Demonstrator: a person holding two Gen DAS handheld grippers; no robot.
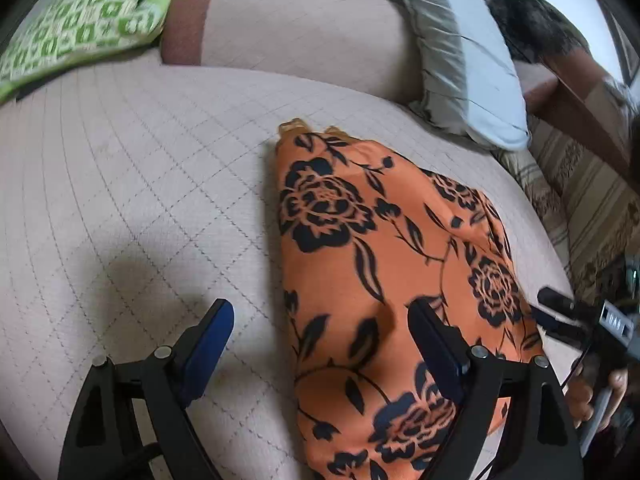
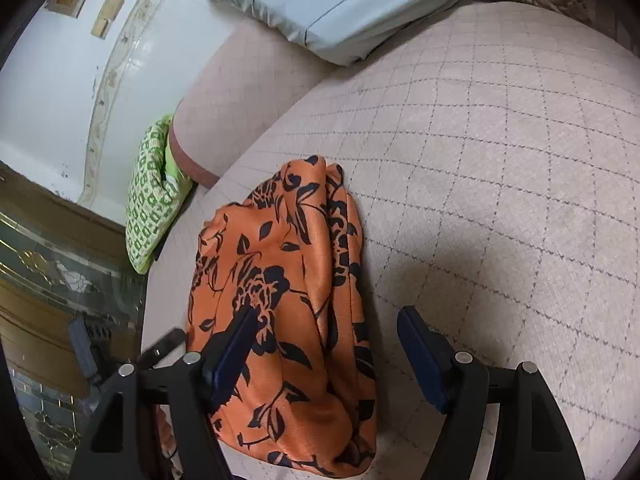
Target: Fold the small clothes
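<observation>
On the quilted bed cover (image 1: 132, 184), orange floral garment (image 1: 384, 264) lies bunched; L gripper (image 1: 320, 320) & R gripper (image 2: 326, 328) both gape above it, probably not touching.

A home bedroom: quilted bed (image 1: 140, 200), blue-grey pillow (image 2: 340, 4), green patterned cushion (image 1: 80, 20).

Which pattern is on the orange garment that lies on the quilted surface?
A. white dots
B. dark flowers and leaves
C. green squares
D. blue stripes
B: the orange garment shows dark roses and leaves across its cloth; the green squares belong to the pillow further back.
</observation>
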